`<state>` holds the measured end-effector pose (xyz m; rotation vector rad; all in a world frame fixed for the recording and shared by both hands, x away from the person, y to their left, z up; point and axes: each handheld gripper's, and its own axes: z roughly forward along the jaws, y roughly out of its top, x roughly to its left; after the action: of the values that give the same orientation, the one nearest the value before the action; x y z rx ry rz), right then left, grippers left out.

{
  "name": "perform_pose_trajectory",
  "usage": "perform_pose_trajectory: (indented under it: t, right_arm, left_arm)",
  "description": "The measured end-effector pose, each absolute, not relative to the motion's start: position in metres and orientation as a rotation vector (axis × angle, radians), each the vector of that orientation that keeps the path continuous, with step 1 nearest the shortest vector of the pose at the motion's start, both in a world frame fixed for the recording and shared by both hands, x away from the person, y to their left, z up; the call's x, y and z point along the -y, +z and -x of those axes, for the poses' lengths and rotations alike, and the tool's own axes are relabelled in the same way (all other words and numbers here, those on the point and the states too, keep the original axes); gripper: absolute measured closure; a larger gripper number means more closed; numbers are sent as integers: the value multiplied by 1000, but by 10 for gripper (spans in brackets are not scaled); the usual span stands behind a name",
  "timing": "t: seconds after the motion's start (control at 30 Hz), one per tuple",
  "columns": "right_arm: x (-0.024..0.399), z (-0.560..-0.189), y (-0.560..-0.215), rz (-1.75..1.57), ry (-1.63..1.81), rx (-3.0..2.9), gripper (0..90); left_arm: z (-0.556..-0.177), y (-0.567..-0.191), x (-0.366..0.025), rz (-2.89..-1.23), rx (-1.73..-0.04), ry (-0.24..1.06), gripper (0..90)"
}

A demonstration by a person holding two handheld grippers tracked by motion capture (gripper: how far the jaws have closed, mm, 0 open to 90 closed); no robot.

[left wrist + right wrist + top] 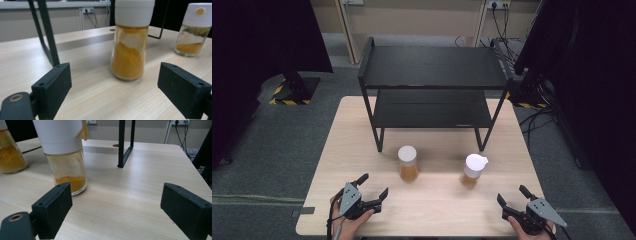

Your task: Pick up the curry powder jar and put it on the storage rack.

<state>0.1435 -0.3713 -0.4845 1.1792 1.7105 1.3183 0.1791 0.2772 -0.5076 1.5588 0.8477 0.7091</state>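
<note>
Standing upright on the pale wooden desk [362, 130] are two glass spice jars with white caps, both holding orange-yellow powder. The fuller glass jar with the flat white cap [408, 163] stands left of centre, just in front of the black two-tier metal shelf rack [432, 85] at the back of the desk. The emptier glass jar with the white pouring cap [473, 171] stands to its right, well apart from it; its powder covers only the bottom.

The left claw [375, 186] rests near the front edge of the desk, held in the person's left hand [353, 222], jaws spread wide with nothing between them. In the left gripper view the fuller jar [130, 42] stands ahead of the jaws, near but not touched.

The right claw [512, 194] is at the front right of the desk, jaws likewise wide apart and empty. In the right gripper view the emptier jar [65, 157] stands ahead and to the left of the jaws, clear of both pads.
</note>
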Motion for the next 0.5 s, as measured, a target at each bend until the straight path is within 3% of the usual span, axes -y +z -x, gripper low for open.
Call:
perform_pose_trajectory:
  t: [0.5]
  right_arm:
    - [372,-143,-485,-1187,1321,-1707,101]
  left_arm:
    - [-227,-487,-246,-1565,-751,643,117]
